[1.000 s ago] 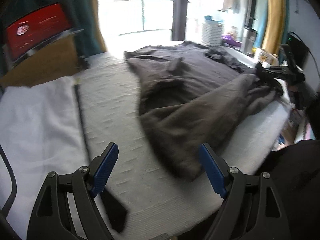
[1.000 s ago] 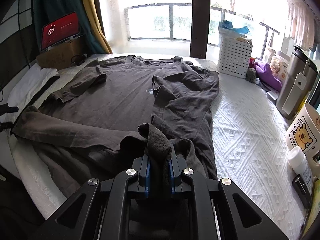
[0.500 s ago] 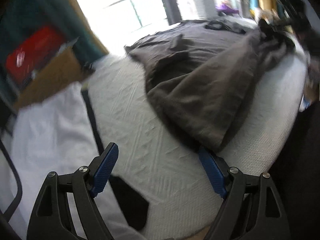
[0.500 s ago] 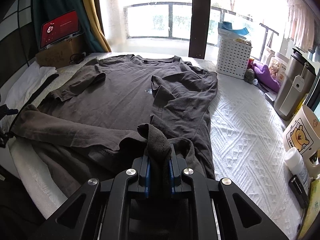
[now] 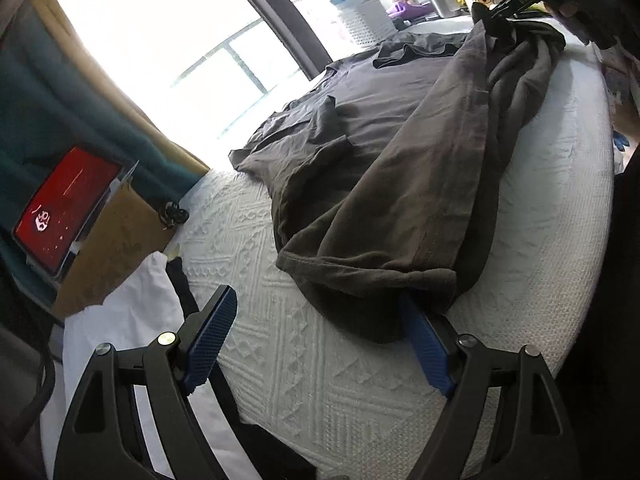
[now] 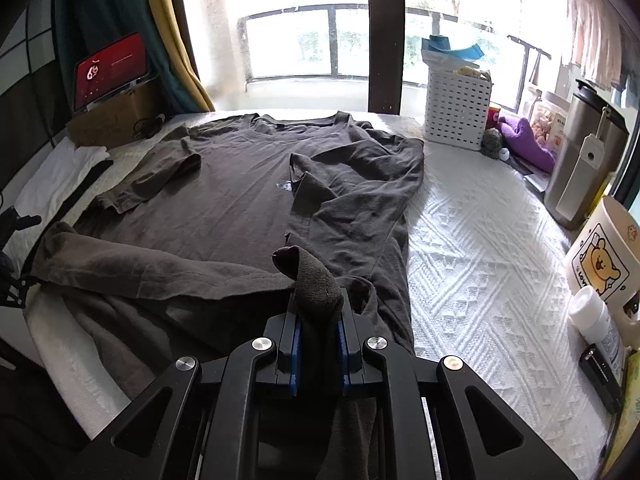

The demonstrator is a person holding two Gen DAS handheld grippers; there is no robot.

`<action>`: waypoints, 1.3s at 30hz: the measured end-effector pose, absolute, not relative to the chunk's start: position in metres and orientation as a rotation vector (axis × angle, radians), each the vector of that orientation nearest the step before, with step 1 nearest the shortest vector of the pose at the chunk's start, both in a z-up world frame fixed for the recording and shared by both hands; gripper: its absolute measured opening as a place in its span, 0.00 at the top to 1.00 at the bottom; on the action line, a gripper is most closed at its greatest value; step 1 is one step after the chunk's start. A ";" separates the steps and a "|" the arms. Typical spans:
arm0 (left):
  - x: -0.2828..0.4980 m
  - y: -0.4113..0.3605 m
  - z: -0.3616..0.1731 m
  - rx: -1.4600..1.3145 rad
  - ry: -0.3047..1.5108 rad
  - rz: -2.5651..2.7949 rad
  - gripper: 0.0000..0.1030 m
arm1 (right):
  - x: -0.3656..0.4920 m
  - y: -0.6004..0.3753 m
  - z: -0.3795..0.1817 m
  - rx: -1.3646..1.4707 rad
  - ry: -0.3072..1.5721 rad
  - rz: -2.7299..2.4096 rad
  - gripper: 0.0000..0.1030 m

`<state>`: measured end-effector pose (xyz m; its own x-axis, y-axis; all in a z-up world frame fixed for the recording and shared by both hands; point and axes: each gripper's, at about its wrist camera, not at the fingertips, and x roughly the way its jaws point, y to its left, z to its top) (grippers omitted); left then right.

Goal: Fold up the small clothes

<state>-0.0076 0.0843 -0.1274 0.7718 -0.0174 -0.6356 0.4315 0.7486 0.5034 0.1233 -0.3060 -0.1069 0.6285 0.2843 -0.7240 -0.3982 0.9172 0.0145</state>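
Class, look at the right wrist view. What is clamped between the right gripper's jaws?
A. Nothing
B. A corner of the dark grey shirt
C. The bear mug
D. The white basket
B: the right gripper is shut on a bunched corner of the dark grey shirt, whose cloth sticks up between the blue pads.

A dark grey-brown long-sleeved shirt (image 6: 248, 200) lies spread front-up on the bed, its hem bunched and lifted.

My left gripper (image 5: 316, 334) points down at a slant, jaws spread wide — one blue pad (image 5: 424, 354) touching cloth. My right gripper (image 6: 318, 322) tilts downward too — jaws clamped tight on a bunched fold.
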 end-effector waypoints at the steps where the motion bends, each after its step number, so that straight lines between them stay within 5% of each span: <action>1: -0.008 0.084 -0.127 0.689 0.648 -0.272 0.20 | 0.123 -0.306 -0.106 -0.152 0.797 0.399 0.86; 8: -0.013 0.072 -0.127 0.738 0.643 -0.385 0.45 | 0.119 -0.312 -0.101 -0.143 0.788 0.387 0.86; 29: -0.014 0.054 -0.132 0.808 0.662 -0.536 0.45 | 0.105 -0.316 -0.104 -0.185 0.810 0.427 0.85; 33: -0.010 0.054 -0.132 0.767 0.676 -0.565 0.78 | 0.101 -0.317 -0.101 -0.198 0.791 0.421 0.85; 39: -0.012 0.070 -0.101 0.600 0.580 -0.546 0.86 | 0.093 -0.317 -0.079 -0.174 0.704 0.439 0.86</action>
